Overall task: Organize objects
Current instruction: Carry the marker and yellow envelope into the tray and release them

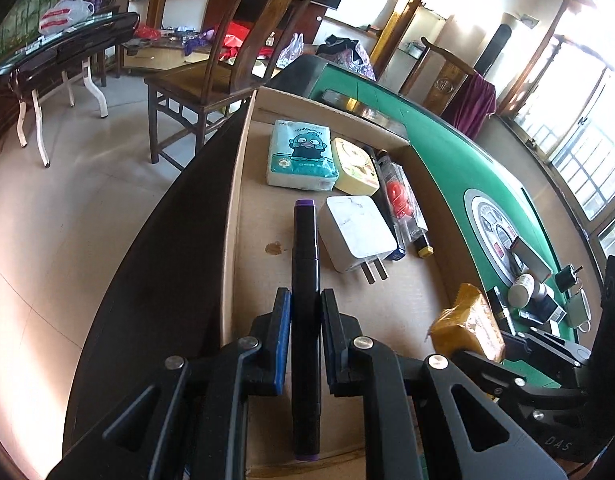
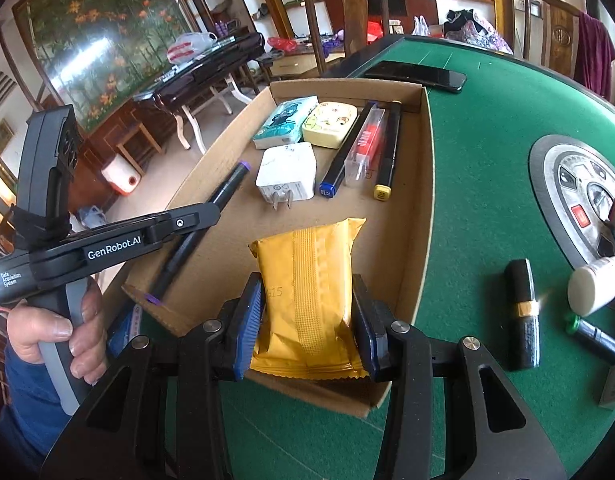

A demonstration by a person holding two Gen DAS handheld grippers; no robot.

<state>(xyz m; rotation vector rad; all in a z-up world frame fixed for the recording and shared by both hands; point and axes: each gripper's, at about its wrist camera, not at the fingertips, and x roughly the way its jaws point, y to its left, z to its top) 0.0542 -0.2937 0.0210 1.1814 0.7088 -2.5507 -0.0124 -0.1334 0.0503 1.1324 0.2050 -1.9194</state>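
A shallow cardboard box (image 1: 391, 312) (image 2: 421, 184) lies on the green table. My left gripper (image 1: 305, 308) is shut on a black marker with purple ends (image 1: 305, 264), held low over the box's left side; the marker also shows in the right wrist view (image 2: 223, 192). My right gripper (image 2: 307, 300) is shut on a yellow snack packet (image 2: 307, 280) over the box's near end; the packet also shows in the left wrist view (image 1: 467, 324). In the box lie a tissue pack (image 1: 299, 156), a yellow case (image 1: 353, 168), a white charger (image 1: 357, 232) and several pens (image 2: 363, 148).
On the green felt (image 2: 479, 160) to the right lie a black lipstick (image 2: 523, 316), a white jar (image 2: 595, 284), a small dark tube (image 2: 595, 336) and a phone (image 2: 415, 74) beyond the box. A round control panel (image 2: 587, 192) sits in the table's middle. Wooden chairs (image 1: 227, 68) stand behind.
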